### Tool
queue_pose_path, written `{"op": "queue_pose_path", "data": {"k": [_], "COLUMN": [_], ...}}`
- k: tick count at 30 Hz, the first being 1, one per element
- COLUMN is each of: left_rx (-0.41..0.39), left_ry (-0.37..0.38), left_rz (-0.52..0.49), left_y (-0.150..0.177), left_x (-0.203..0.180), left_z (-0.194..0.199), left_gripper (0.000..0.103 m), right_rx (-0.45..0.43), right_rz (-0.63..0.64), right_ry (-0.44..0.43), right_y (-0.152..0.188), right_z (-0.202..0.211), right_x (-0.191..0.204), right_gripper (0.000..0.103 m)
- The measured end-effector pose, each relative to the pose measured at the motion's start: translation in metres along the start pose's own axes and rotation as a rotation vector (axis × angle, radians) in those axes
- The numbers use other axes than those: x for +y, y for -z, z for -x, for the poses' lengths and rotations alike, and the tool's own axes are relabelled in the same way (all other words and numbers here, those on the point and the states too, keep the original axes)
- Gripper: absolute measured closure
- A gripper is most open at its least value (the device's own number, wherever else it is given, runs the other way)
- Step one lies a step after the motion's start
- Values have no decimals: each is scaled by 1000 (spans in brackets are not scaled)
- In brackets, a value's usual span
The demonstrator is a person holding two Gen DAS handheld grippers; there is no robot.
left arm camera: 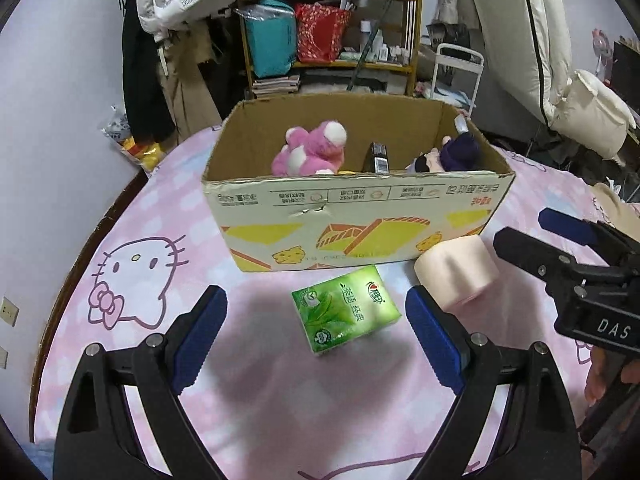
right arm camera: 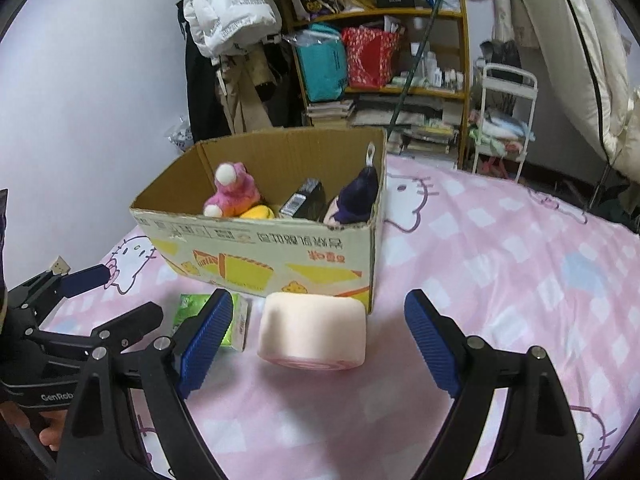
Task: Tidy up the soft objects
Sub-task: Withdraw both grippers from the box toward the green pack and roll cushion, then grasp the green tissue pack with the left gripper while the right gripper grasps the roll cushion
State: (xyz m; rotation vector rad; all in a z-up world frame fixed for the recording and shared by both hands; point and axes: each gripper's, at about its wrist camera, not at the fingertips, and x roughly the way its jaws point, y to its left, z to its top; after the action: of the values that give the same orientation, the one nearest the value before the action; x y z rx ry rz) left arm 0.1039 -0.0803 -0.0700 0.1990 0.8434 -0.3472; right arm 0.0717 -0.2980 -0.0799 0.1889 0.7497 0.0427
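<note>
An open cardboard box (left arm camera: 360,216) stands on the bed and also shows in the right wrist view (right arm camera: 264,256). Inside lie a pink plush (left arm camera: 312,148), a dark packet (left arm camera: 376,158) and a purple doll (left arm camera: 456,154). A green tissue pack (left arm camera: 346,310) lies in front of the box, just ahead of my open, empty left gripper (left arm camera: 316,312). A pale pink roll (right arm camera: 312,332) lies beside the box's corner, just ahead of my open, empty right gripper (right arm camera: 320,320). The roll (left arm camera: 456,276) sits right of the tissue pack. The right gripper (left arm camera: 520,236) enters the left wrist view from the right.
The bed has a pink Hello Kitty sheet (right arm camera: 500,280). A cluttered wooden shelf (left arm camera: 332,40), hanging coats (left arm camera: 176,4) and a white rack (right arm camera: 504,120) stand behind the bed. A wall (left arm camera: 60,100) runs along the left.
</note>
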Motion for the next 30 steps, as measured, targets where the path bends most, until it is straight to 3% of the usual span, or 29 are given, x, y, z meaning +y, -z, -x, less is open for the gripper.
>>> {"op": "queue_pose_path", "data": {"k": [13,30], "left_rx": [65,151], "left_ry": [29,62], "left_rz": [22,36], "left_y": [-3,-1], "left_x": [0,-4], "left_z": [-29,-65], "left_gripper": [13,13], "right_rx": [28,127], "right_rz": [-54,-24], "right_ry": [-22,-25], "right_y": [-3,-2], "right_z": [-22,-56], "right_x": [-14,-11], "right_gripper": [11,11]}}
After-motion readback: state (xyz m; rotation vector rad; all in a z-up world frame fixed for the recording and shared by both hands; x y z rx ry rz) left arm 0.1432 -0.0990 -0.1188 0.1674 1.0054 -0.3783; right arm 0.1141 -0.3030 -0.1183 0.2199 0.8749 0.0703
